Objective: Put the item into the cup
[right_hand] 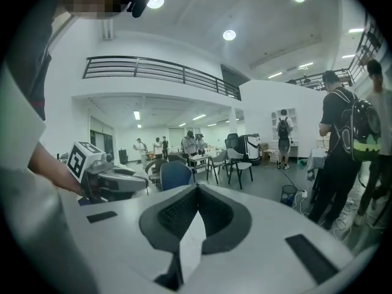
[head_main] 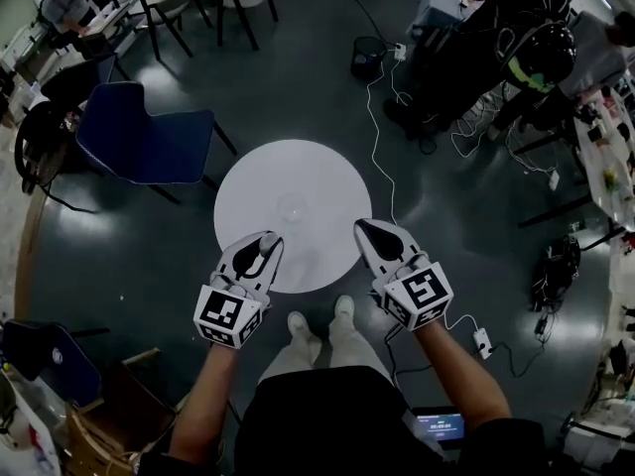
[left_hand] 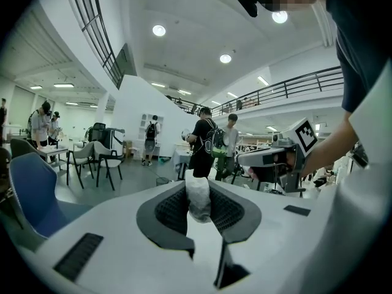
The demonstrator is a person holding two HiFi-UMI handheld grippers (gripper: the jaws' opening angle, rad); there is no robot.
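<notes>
A round white table (head_main: 248, 181) stands in front of me, with a clear cup (head_main: 291, 206) near its middle, faint in the head view. My left gripper (head_main: 266, 245) hovers over the table's near left edge, shut on a small crumpled white item (left_hand: 198, 199) that sits between its dark pads. In the left gripper view the item fills the gap between the jaws. My right gripper (head_main: 366, 230) is at the table's near right edge, jaws together with nothing between them (right_hand: 196, 192). Both grippers point roughly level, short of the cup.
A blue chair (head_main: 139, 137) stands left of the table. A black waste basket (head_main: 367, 56) and a white cable (head_main: 379, 137) lie beyond it on the grey floor. People stand at the top right (head_main: 506, 38). My own shoes (head_main: 319, 327) show below the table's near edge.
</notes>
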